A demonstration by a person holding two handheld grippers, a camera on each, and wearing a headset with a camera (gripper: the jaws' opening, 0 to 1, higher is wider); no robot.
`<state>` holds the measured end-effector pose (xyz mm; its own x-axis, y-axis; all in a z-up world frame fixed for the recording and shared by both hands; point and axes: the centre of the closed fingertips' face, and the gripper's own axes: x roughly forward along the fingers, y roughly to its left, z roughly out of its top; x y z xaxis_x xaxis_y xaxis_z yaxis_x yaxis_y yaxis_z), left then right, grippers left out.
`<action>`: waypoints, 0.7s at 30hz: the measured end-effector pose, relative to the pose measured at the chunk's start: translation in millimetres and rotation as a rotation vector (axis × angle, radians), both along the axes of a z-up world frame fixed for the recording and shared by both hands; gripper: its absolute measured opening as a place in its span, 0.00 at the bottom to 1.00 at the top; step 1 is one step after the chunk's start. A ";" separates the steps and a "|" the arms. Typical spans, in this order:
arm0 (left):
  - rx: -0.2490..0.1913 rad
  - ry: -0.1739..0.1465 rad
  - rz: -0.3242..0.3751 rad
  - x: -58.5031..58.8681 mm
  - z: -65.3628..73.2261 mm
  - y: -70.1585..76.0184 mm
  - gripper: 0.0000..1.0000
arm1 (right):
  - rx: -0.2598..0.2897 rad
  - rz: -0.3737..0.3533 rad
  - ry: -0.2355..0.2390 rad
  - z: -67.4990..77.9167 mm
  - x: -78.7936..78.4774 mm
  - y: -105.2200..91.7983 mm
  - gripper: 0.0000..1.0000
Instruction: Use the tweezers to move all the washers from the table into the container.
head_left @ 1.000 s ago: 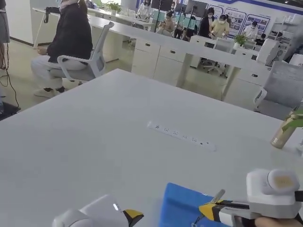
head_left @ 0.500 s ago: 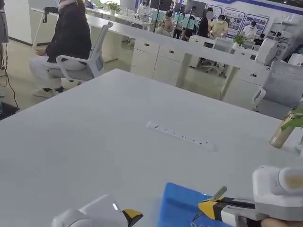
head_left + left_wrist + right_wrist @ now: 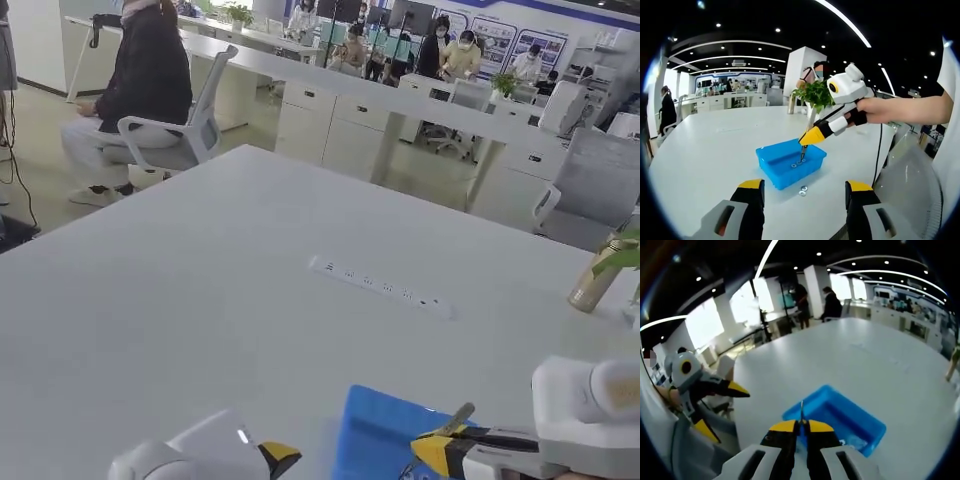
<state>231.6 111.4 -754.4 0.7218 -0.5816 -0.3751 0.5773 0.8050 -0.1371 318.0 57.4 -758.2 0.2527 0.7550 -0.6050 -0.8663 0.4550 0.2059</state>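
Open table [image 3: 200, 290] beyond container [image 3: 360, 430]; right tongs [image 3: 806, 140] over it; plant [image 3: 815, 95] far right.

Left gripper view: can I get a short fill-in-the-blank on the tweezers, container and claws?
The tweezers point down into the ___ container.
The right claw is ___ on the tweezers.
The left claw stands ___, holding nothing.
Some washers lie outside the container, on the ___.
Missing: blue; shut; open; table.
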 end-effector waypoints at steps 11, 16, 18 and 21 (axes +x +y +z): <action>0.004 0.002 0.000 -0.1 -0.8 0.4 0.64 | -0.018 0.037 0.050 -19.4 -18.6 6.2 0.03; 0.011 0.003 -0.002 -0.4 -1.7 0.7 0.64 | -0.030 0.042 0.072 -29.1 -25.7 8.4 0.03; 0.012 0.004 -0.003 -0.7 -1.8 0.7 0.63 | -0.035 0.046 0.080 -32.6 -28.7 9.6 0.03; 0.010 0.004 -0.001 -0.6 -1.5 1.0 0.63 | -0.048 0.053 0.086 -39.3 -30.2 9.3 0.03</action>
<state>231.0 112.4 -755.8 0.7195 -0.5786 -0.3841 0.5778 0.8056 -0.1310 287.8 66.7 -797.5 0.1585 0.7356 -0.6586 -0.8697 0.4198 0.2596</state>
